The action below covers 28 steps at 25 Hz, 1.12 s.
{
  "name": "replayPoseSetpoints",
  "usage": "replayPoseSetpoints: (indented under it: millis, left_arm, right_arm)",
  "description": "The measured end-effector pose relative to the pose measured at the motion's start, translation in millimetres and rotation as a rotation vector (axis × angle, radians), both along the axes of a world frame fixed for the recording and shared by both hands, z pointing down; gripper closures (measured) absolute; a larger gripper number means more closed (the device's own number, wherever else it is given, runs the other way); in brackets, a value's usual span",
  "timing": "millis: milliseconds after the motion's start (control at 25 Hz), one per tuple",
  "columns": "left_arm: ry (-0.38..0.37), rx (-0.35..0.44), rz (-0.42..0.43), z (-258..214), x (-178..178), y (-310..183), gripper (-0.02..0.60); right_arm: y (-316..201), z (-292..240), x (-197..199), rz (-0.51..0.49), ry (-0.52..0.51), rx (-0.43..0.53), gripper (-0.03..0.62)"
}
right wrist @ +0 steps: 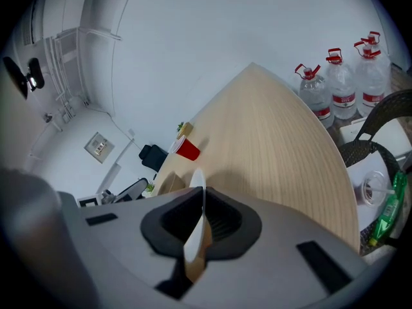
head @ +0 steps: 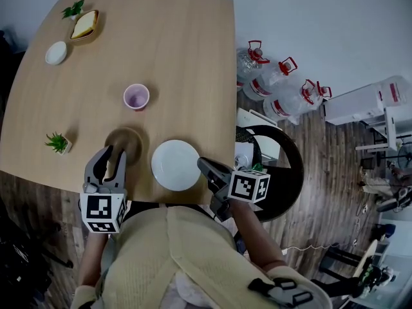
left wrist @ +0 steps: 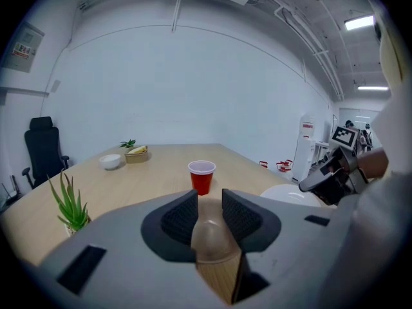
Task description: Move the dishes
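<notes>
While the basket (head: 84,26) holds yellow food (head: 84,24), the cup (head: 136,97) stands empty.

Bright, even light; ceiling strip (left wrist: 359,22) glares; soft shadows; fisheye corners dark, warped.

Near edge of surface (head: 187,56): bowl (head: 125,142) left, plate (head: 176,165) just beside it, right. Cup (head: 136,96) behind both. Plant (head: 58,143) left of bowl. Far-left corner: dish (head: 56,53), basket (head: 84,26). Jugs (head: 273,82) on floor, right of surface.

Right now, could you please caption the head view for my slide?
Left gripper grips a brown bowl, right gripper a white plate, on the wooden table.
</notes>
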<state>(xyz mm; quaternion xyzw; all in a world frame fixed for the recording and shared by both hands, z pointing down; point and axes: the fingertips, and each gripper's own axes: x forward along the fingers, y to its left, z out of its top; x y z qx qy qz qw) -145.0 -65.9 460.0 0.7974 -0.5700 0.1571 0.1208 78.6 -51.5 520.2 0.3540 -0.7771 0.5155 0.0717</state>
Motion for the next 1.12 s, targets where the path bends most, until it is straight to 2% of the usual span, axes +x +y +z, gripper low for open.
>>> replayPoseSetpoints:
  millis: [120, 240, 400, 920, 1120]
  left_arm:
    - [-0.010, -0.001, 0.001, 1, -2, 1, 0.457]
    - [-0.024, -0.002, 0.004, 2, -2, 1, 0.457]
    - [-0.009, -0.012, 0.000, 2, -3, 1, 0.457]
    - [-0.044, -0.020, 0.011, 8, -2, -1, 0.457]
    - [-0.044, -0.022, 0.009, 8, -4, -1, 0.457]
  right_arm:
    - [-2, 9, 4, 0.009, 0.023, -0.022, 0.568]
    - [-3, 18, 8, -0.004, 0.089, -0.025, 0.565]
    - [-6, 23, 13, -0.018, 0.191, -0.002, 0.560]
    - [-26, 31, 22, 0.045, 0.345, 0.041, 0.553]
    - [-31, 36, 28, 0.049, 0.478, 0.095, 0.546]
